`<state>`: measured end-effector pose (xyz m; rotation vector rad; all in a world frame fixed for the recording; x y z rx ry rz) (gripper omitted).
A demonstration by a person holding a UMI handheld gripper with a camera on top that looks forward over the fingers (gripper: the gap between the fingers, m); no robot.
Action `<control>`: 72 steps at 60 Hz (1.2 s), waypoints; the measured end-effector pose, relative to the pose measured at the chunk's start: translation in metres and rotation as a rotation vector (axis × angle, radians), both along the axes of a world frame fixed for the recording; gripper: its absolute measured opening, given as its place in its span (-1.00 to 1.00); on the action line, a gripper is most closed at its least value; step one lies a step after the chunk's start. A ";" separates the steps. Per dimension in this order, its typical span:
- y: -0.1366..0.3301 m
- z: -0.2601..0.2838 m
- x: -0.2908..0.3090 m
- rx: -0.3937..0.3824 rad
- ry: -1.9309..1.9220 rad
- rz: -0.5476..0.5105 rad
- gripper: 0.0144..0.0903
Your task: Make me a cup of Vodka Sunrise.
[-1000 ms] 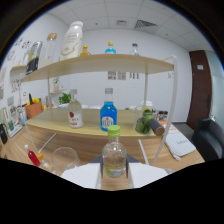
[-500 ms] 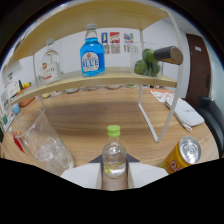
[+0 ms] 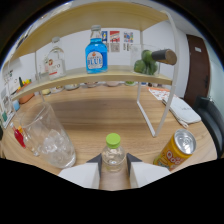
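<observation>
Gripper view looks down along my two fingers [image 3: 114, 170], and both press the sides of a small clear bottle [image 3: 113, 155] with a green cap: I am clenched on it, holding it upright, its long axis standing straight up between the pads. The glass [image 3: 46, 136], with ice in it, stands just ahead and to the left of my fingers, near but apart from the bottle, its mouth open upward. That is the relation I judge the pour turns on: the bottle must swing left and tip over that rim. An orange can [image 3: 174, 150] stands close on the other side, so there is little room that way. Beyond lies bare table [image 3: 100, 112], then a shelf [image 3: 95, 76] carrying a blue bottle [image 3: 96, 53], well apart.
</observation>
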<state>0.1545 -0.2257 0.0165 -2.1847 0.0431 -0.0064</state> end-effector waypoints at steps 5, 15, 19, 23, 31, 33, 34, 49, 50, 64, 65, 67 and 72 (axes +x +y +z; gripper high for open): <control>-0.003 0.016 -0.003 0.033 0.002 0.002 0.08; -0.019 0.063 -0.011 0.102 -0.042 0.015 0.74; -0.028 0.080 -0.017 0.120 -0.058 0.018 0.79; -0.040 0.094 -0.023 0.126 -0.070 0.013 0.90; -0.065 0.112 -0.046 0.107 -0.054 0.008 0.89; -0.071 0.114 -0.053 0.094 -0.049 0.010 0.89; -0.074 0.114 -0.056 0.089 -0.047 0.009 0.89; -0.096 0.115 -0.101 0.033 -0.050 0.050 0.89; -0.096 0.116 -0.103 0.033 -0.051 0.051 0.89; -0.098 0.127 -0.106 0.036 -0.100 0.050 0.89; -0.098 0.127 -0.106 0.035 -0.100 0.049 0.89; -0.099 0.128 -0.107 0.034 -0.099 0.050 0.89; -0.102 0.127 -0.109 0.023 -0.095 0.054 0.88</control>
